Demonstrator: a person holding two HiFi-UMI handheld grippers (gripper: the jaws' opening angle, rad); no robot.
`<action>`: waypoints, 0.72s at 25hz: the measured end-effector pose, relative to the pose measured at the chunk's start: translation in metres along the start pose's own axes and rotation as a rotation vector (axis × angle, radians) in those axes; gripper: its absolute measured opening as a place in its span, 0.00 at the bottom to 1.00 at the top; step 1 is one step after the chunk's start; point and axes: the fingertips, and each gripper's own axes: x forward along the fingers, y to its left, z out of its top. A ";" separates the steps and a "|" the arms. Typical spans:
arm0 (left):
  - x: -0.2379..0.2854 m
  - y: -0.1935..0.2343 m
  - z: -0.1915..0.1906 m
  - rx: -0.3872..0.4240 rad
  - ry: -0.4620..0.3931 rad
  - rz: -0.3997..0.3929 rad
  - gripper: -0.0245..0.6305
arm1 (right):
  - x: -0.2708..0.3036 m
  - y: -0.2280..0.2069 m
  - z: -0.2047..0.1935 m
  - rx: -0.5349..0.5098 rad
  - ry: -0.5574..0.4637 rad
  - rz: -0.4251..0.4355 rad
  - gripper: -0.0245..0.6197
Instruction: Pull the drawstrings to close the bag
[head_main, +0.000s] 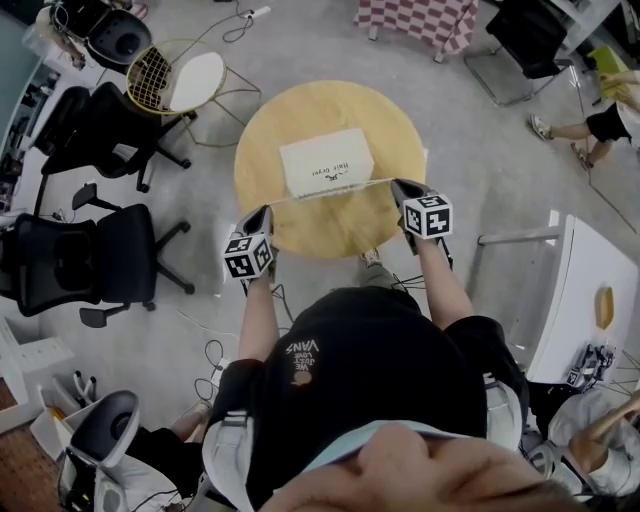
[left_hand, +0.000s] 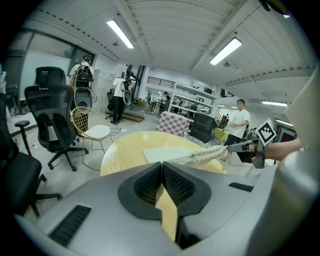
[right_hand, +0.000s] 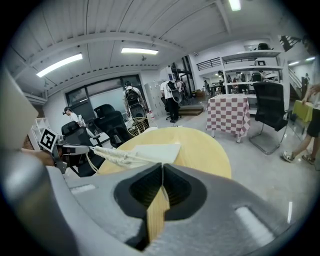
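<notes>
A flat white drawstring bag (head_main: 326, 162) with dark print lies on the round wooden table (head_main: 300, 110). Its near edge is gathered into a bunched mouth (left_hand: 205, 154), and a taut drawstring (head_main: 330, 190) runs along it between my two grippers. At the table's near left edge my left gripper (head_main: 266, 208) is shut on one end of the drawstring. The right gripper (head_main: 397, 184) is shut on the other end, at the bag's near right corner. In the right gripper view the bunched mouth (right_hand: 117, 156) stretches towards the left gripper (right_hand: 70, 149). Both pairs of jaws meet with no gap.
Black office chairs (head_main: 90, 255) stand to the left, and a gold wire chair with a white seat (head_main: 180, 80) behind the table's left. A checkered table (head_main: 415, 20) is at the back. A white table (head_main: 585, 290) lies right. A person's legs (head_main: 590, 120) show far right. Cables cross the floor.
</notes>
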 end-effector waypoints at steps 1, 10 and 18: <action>-0.002 0.001 -0.001 -0.002 -0.002 -0.001 0.07 | -0.002 0.001 -0.001 0.001 -0.001 -0.004 0.04; -0.008 0.005 -0.004 -0.018 -0.011 -0.004 0.07 | -0.016 -0.003 -0.011 0.022 -0.006 -0.044 0.04; -0.010 0.009 -0.010 -0.035 -0.007 0.013 0.07 | -0.021 -0.007 -0.023 0.040 0.006 -0.068 0.04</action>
